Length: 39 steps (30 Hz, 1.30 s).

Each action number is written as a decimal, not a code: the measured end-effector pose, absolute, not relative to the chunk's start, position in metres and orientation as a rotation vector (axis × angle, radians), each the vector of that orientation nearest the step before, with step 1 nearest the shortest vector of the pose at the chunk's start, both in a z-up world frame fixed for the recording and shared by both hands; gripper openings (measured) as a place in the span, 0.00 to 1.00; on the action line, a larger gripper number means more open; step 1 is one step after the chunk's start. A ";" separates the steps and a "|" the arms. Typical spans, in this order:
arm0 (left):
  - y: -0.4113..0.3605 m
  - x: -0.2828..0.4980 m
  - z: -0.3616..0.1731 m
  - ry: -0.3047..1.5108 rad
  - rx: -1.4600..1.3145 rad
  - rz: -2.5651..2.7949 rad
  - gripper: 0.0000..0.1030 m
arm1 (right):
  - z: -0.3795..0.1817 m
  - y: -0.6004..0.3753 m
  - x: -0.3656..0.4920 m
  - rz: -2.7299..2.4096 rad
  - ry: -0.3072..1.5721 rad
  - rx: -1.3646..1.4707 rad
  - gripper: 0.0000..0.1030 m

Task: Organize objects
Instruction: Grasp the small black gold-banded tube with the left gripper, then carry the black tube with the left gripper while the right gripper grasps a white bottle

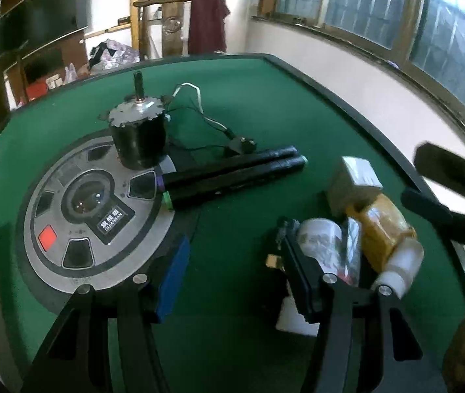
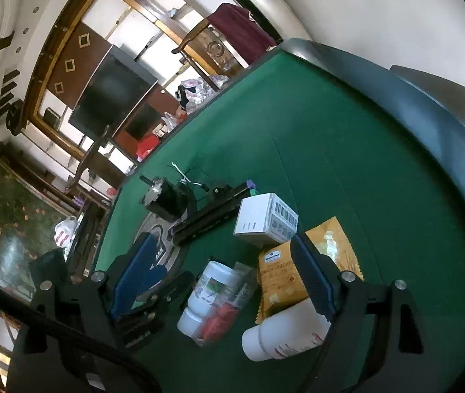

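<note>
Left gripper [image 1: 232,239]: jaws part spread, pads clamp nothing, only green table [image 1: 249,98] between them. Its right finger sits just beside labelled bottle [image 1: 321,242].

Right gripper [image 2: 222,242]: jaws spread wide, I see no pad pressing. It hovers over a cluster of labelled bottle, clear bag [image 2: 226,314] with red contents, yellow cracker packet [image 2: 281,278] and plain white bottle [image 2: 285,334].

White box [image 2: 265,219] lies beyond the packet. 2 black tubes [image 1: 232,173] lie side by side. Motor [image 1: 139,137] stands upright on edge of round grey panel [image 1: 95,216].
</note>
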<state>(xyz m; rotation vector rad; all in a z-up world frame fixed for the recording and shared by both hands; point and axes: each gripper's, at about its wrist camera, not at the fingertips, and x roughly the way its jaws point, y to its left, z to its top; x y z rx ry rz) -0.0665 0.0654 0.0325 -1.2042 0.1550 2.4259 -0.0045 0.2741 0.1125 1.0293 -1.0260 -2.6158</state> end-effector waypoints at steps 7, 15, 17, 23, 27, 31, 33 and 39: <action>0.086 -0.059 0.026 0.341 -1.192 2.383 0.50 | 0.112 0.267 -0.007 -2.603 -1.003 1.032 0.82; 0.095 -0.066 0.023 0.336 -1.214 2.378 0.26 | 0.111 0.266 -0.006 -2.621 -0.998 1.025 0.82; 0.098 -0.062 0.025 0.357 -1.211 2.379 0.14 | 0.109 0.265 -0.007 -2.623 -0.993 1.032 0.82; 0.061 -0.046 0.033 0.152 -1.282 2.387 0.14 | 0.110 0.257 -0.010 -2.643 -0.918 1.051 0.82; 0.011 -0.018 0.047 0.026 -1.294 2.446 0.14 | 0.110 0.245 -0.011 -2.643 -0.836 1.056 0.82; -0.026 0.009 0.052 -0.045 -1.299 2.494 0.14 | 0.119 0.228 -0.007 -2.659 -0.728 0.989 0.82; -0.040 0.018 0.044 -0.081 -1.333 2.501 0.14 | 0.121 0.217 -0.007 -2.621 -0.704 0.999 0.82; -0.066 0.025 0.024 -0.136 -1.391 2.477 0.14 | 0.106 0.180 -0.023 -2.541 -0.561 1.251 0.81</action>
